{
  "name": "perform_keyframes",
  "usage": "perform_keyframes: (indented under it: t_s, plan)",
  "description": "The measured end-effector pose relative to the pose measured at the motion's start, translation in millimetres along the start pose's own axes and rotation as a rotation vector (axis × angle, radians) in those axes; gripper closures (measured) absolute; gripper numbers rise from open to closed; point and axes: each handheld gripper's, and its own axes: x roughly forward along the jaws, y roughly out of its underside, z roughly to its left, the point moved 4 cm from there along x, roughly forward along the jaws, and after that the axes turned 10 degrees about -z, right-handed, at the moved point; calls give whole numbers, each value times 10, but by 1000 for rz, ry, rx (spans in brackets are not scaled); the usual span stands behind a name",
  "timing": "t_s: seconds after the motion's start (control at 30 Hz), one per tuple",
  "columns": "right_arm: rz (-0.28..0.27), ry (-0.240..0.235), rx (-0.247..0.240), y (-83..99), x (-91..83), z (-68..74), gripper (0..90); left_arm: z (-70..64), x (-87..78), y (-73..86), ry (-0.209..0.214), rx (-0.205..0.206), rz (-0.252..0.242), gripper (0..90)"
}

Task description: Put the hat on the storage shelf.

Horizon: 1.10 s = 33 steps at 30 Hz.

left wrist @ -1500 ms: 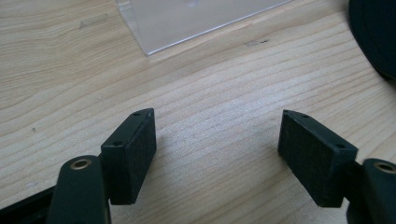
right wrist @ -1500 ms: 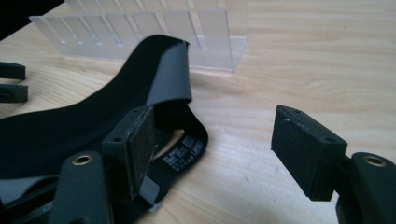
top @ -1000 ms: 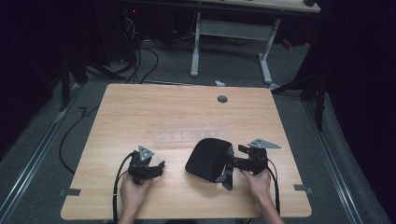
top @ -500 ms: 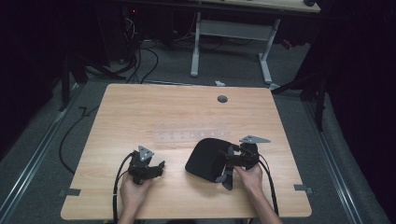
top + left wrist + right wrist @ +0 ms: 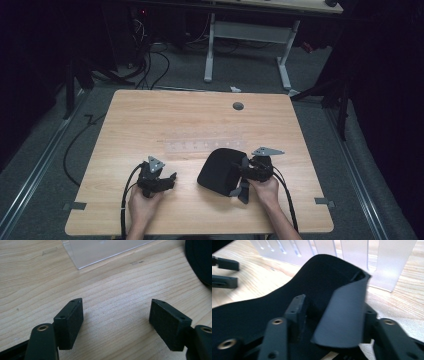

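Note:
A black flexible pad (image 5: 217, 170) lies on the wooden table (image 5: 150, 120) at the front right. My right gripper (image 5: 242, 171) is at the pad's right edge, shut on it. In the right gripper view that edge of the pad (image 5: 342, 315) curls up as a flap between the jaws of my right gripper (image 5: 332, 312). My left gripper (image 5: 170, 179) rests low over bare wood to the left of the pad, apart from it. Its jaws stand wide open with nothing between them (image 5: 116, 320). The pad's rim (image 5: 200, 260) shows at the upper right there.
A clear plastic slotted sheet (image 5: 200, 146) lies flat just behind the pad and both grippers; its corner (image 5: 100, 250) is ahead of the left jaws. A round cable hole (image 5: 238, 106) sits near the table's far edge. Another desk's legs (image 5: 282, 55) stand beyond.
My right gripper has moved left onto the pad's right edge and the edge has lifted. The left gripper has stayed where it was.

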Motion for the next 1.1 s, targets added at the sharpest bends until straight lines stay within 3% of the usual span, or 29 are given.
perform_keyframes:
  t_s: [0.07, 0.27, 0.7, 0.87, 0.9, 0.97, 1.03, 1.1]
  plan:
    - [-15, -20, -5, -5, -39, -8, 639, 0, 0, 0, 0, 0, 0, 279]
    - [-26, -59, -46, -9, -113, 32, 758, 0, -1, 1, 1, 1, 2, 278]
    - [-47, -154, -73, 0, -270, 193, 847, -4, -3, 2, 3, 2, 2, 284]
    - [-61, -167, -61, -14, -342, 244, 852, -12, -1, 9, 9, 6, 7, 264]
    - [-73, -176, -27, -32, -382, 239, 853, -15, -1, 12, 13, 6, 10, 242]
    - [-78, -179, -12, -38, -397, 235, 853, -22, -2, 19, 21, 8, 18, 228]
    - [-99, -178, 34, -60, -464, 213, 854, -24, -4, 22, 28, 11, 23, 214]
    - [-99, -175, 37, -63, -481, 210, 854, -26, -6, 23, 34, 10, 25, 214]
